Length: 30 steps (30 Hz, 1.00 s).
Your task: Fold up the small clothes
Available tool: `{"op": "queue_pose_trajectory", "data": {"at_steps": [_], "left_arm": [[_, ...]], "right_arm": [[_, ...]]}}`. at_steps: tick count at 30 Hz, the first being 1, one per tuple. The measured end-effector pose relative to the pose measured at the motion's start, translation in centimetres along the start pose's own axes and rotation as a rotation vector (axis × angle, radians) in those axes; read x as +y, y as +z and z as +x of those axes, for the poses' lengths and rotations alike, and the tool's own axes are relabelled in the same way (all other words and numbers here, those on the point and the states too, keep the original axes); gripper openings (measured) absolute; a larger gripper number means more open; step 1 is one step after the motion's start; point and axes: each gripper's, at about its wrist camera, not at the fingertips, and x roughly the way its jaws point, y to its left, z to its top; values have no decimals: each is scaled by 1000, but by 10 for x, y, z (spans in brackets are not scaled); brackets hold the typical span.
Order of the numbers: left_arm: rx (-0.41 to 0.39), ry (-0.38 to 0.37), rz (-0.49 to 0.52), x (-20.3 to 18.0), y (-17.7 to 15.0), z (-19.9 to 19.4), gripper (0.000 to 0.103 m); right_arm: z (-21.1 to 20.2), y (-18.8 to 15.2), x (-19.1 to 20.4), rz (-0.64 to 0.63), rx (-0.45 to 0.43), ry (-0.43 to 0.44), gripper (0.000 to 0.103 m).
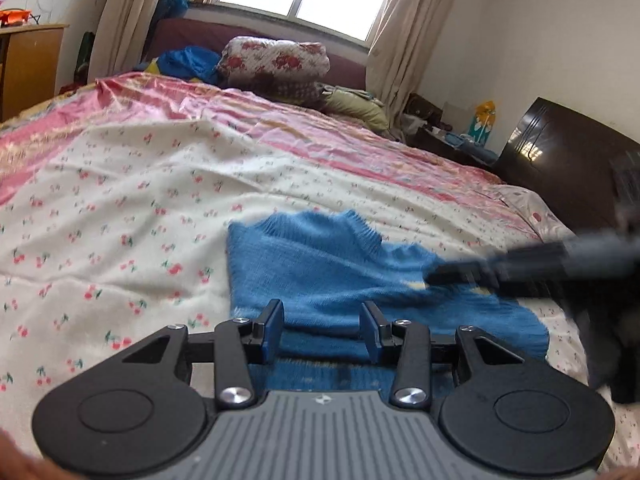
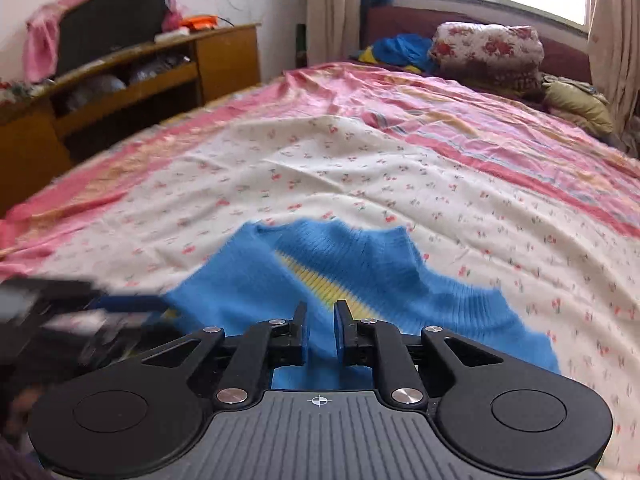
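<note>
- My left gripper (image 1: 322,330): jaws standing partly apart, low over the near hem of the blue sweater (image 1: 328,276); knit lies between and under the pads, but they do not press on it. Nothing held.
- My right gripper (image 2: 321,330): jaws at a narrow gap with blue knit showing in the slot; the pads stand clear of it on both sides, so I count no grip. In the left wrist view it reaches in blurred from the right, over the sweater's far side.
- Blue sweater, small, knitted, ribbed collar at the far end, a yellow stripe (image 2: 310,276) on its face: lies on the bed (image 1: 120,200), close to the near edge, already gathered narrower than a spread garment.
- Bed: white cherry-print sheet (image 2: 400,184) under the sweater, pink striped cover (image 2: 500,120) beyond; rolled floral quilt (image 1: 274,60) at the window end.
- Wooden cabinet (image 2: 224,56): beside the bed, well apart from the work.
- Step in hand, by my judgement: between folds, with both grippers repositioning on the sweater.
- Next move calls for: closing each gripper on one layer of an edge, lifting evenly, laying hem toward collar without dragging the sheet.
</note>
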Motion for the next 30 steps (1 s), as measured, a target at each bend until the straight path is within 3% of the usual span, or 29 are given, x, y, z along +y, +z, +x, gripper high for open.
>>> {"op": "queue_pose_trajectory", "data": {"at_steps": [4, 6, 8, 12, 18, 21, 25, 30], "left_arm": [[44, -24, -3, -14, 8, 20, 49], [100, 18, 28, -21, 5, 40, 49], [151, 43, 72, -27, -1, 53, 49], [150, 68, 116, -36, -2, 45, 49], [144, 72, 134, -54, 6, 41, 49], [145, 75, 168, -69, 5, 45, 49], [178, 86, 238, -89, -1, 55, 49], [190, 85, 292, -100, -5, 57, 49]], "right_arm": [[3, -31, -4, 22, 64, -14, 15], [12, -47, -9, 88, 122, -14, 15], [0, -60, -11, 117, 85, 2, 15], [-39, -76, -30, 204, 10, -22, 14], [-82, -100, -73, 353, -122, -174, 16], [-87, -110, -90, 410, -142, -206, 25], [-73, -114, -103, 463, -119, -166, 34], [-61, -116, -113, 490, -86, -140, 36]]}}
